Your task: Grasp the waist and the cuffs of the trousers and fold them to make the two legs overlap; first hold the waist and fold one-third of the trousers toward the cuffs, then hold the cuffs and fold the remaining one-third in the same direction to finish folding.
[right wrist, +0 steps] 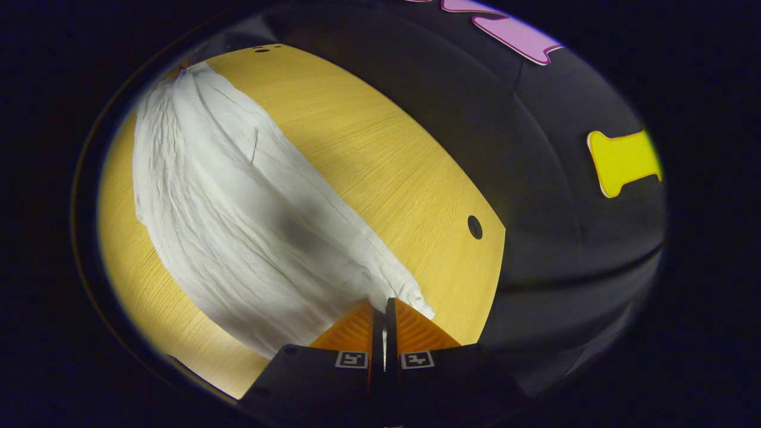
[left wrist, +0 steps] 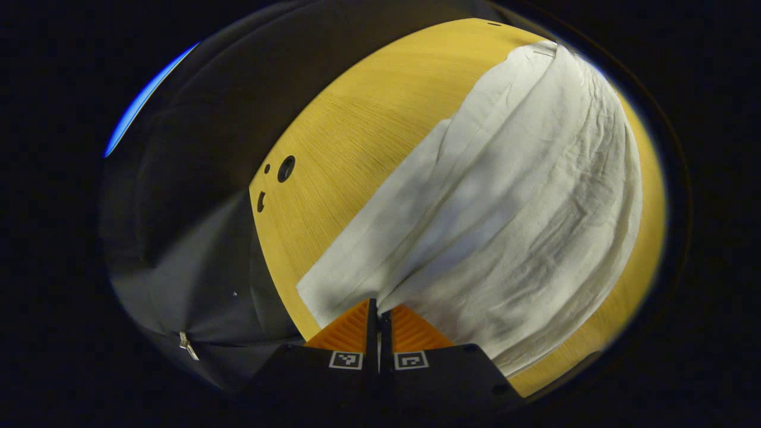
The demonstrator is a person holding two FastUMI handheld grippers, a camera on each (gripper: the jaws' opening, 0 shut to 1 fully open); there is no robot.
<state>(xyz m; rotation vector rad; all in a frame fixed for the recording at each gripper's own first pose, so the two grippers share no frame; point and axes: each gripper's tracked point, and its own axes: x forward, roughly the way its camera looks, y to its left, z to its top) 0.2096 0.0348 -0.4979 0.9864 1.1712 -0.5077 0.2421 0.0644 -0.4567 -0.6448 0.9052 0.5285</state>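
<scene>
— Broadly, what does the scene hold?

— The wooden worktop (left wrist: 368,125) carries the white trousers (left wrist: 511,196), which lie stretched out in a long band across it. They look already doubled lengthwise, one leg over the other, though the layers cannot be counted from these angles.

— And the claws?

— The left claw (left wrist: 378,312) is clenched on one end of the cloth, at a corner near the worktop's edge. The right claw (right wrist: 384,309) is clenched on the trousers (right wrist: 238,226) too, at the end nearest its own camera. Both sets of fingers are pressed nearly together with fabric pinched between them.

— Which step would that be?

— Judged from the lie of the cloth, the leg overlap seems done and the first third-fold is about to start. The next move calls for lifting the held edge evenly with both claws and carrying it toward the far end, keeping the two corners level so the fold lands square.

— Anything unclear?

— Whether the gripped end is waist or cuffs cannot be told. The far end of the band is squeezed against the rim of each view, with its detail lost. A small dark hole (right wrist: 475,227) marks the worktop (right wrist: 368,154) beside the cloth.
</scene>
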